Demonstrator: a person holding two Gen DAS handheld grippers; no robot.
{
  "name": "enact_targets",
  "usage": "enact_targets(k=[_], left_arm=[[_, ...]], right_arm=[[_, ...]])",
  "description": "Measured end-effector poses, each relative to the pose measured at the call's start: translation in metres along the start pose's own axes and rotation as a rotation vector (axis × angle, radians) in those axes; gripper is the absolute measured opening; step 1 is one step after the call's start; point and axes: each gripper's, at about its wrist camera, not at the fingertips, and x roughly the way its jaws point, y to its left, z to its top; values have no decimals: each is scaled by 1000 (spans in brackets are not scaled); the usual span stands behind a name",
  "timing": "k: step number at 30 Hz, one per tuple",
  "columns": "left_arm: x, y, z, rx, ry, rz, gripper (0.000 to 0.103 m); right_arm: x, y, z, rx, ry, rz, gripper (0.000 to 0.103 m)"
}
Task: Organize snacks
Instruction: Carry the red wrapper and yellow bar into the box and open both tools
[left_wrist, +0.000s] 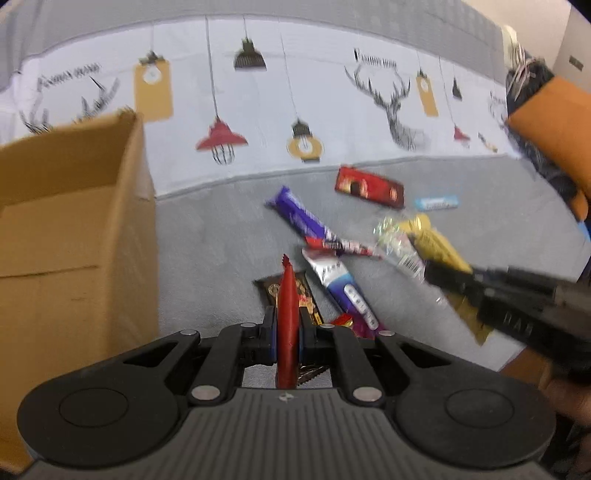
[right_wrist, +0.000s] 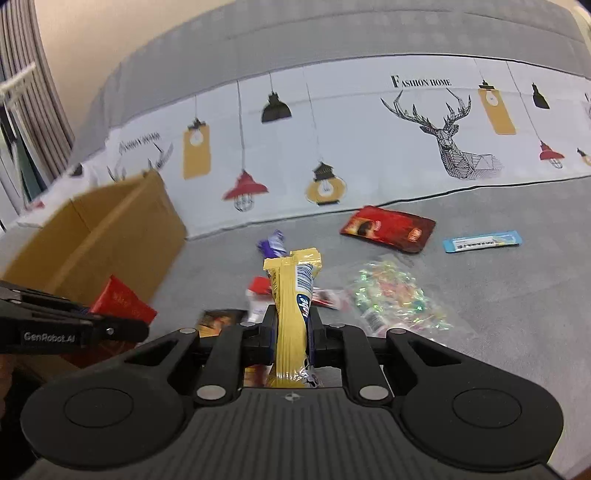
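Note:
My left gripper (left_wrist: 287, 325) is shut on a red snack packet (left_wrist: 287, 310), held edge-on above the grey sofa seat; the packet also shows in the right wrist view (right_wrist: 122, 301). My right gripper (right_wrist: 291, 325) is shut on a yellow snack packet (right_wrist: 293, 295), also seen in the left wrist view (left_wrist: 432, 240). An open cardboard box (left_wrist: 70, 221) stands at the left on the seat (right_wrist: 99, 236). Loose snacks lie on the seat: a purple bar (left_wrist: 299, 216), a red pouch (right_wrist: 388, 229), a light blue bar (right_wrist: 482, 240), a clear candy bag (right_wrist: 395, 295).
A silver-blue bar (left_wrist: 343, 288) and a dark brown packet (left_wrist: 308, 295) lie just ahead of my left gripper. A printed white cover (right_wrist: 332, 147) drapes the sofa back. An orange cushion (left_wrist: 554, 125) sits at the right end. A curtain (right_wrist: 26, 74) hangs far left.

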Motion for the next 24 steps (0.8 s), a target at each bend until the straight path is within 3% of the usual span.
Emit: enact_targets(k=[10,13,24], left_arm=[[-136,20,-5,-48,-175,51,10],[-179,36,-9,-72,-242,67,10],[-320,90,-13,-91,-529,156,10]], right_arm=[[-77,94,6,-32,-92,55,16],[-101,135,18,-79,-138,65,16],[-166,281,81,-272,-298,239,16]])
